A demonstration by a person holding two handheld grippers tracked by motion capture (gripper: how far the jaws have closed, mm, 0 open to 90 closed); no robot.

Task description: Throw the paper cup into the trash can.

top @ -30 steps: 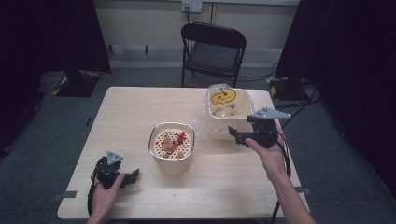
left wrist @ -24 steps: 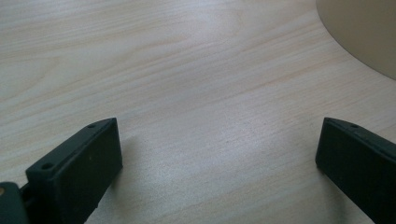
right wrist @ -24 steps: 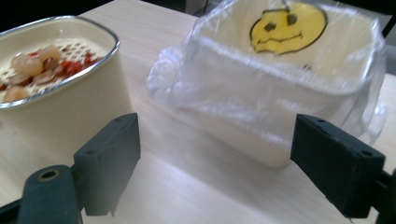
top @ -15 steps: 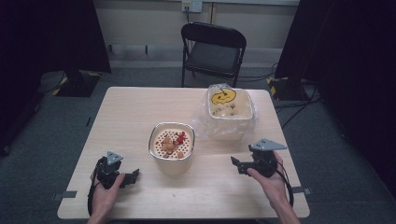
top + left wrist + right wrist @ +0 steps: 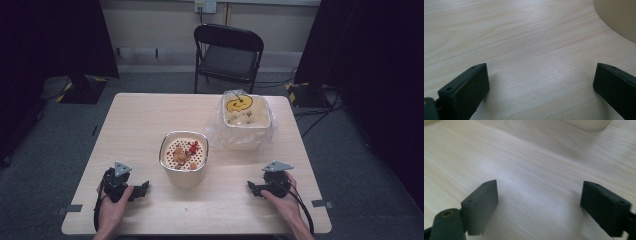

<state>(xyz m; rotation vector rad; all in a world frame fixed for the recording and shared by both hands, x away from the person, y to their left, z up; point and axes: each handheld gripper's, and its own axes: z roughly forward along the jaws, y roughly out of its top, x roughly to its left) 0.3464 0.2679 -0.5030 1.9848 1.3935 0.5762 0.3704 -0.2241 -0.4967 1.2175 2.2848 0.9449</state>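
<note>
A cream container with a perforated strainer insert [image 5: 183,152] holds red and tan food pieces at the table's middle. A second cream container [image 5: 247,119], wrapped in clear plastic with a yellow smiley mark, stands behind it to the right. My left gripper [image 5: 142,189] rests on the table near the front left, open and empty [image 5: 541,82]; the strainer container's wall [image 5: 619,17] shows at its upper right. My right gripper [image 5: 252,188] rests near the front right, open with bare wood between its jaws [image 5: 540,200].
The light wooden table [image 5: 145,120] has bare room along its left side and front. A black folding chair [image 5: 227,55] stands behind the far edge. Dark curtains and cables flank the table on the floor.
My right gripper has drawn back from beside the wrapped container to the table's front right and lowered onto the wood. The left gripper has stayed put.
</note>
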